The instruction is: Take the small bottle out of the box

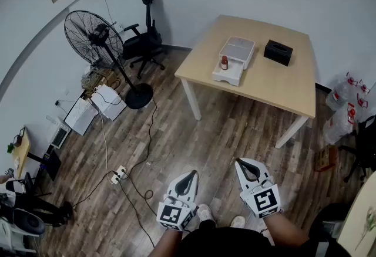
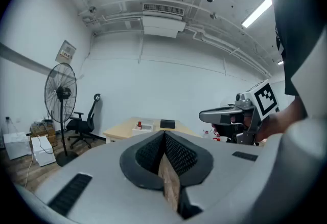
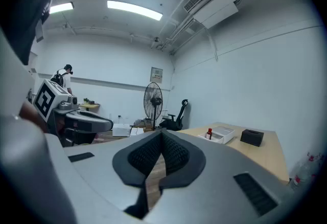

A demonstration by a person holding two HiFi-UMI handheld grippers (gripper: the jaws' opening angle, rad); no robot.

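Holding left gripper [image 1: 191, 174] and right gripper [image 1: 242, 162] closed and empty, side by side, level over floor [image 1: 223, 127]. Well ahead on table [image 1: 276, 85], upright in box [image 1: 238, 50]: red bottle [image 1: 224, 63], apart from both.

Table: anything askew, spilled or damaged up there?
Nothing stands out. The small bottle stands upright in the white box, the black box sits apart beside it, and the table shows no spill.

Red small bottle [image 1: 224, 63], white box [image 1: 241, 50], black case [image 1: 278, 51], pale wooden table [image 1: 264, 88] (floor [image 1: 194, 144] darker brown planks)
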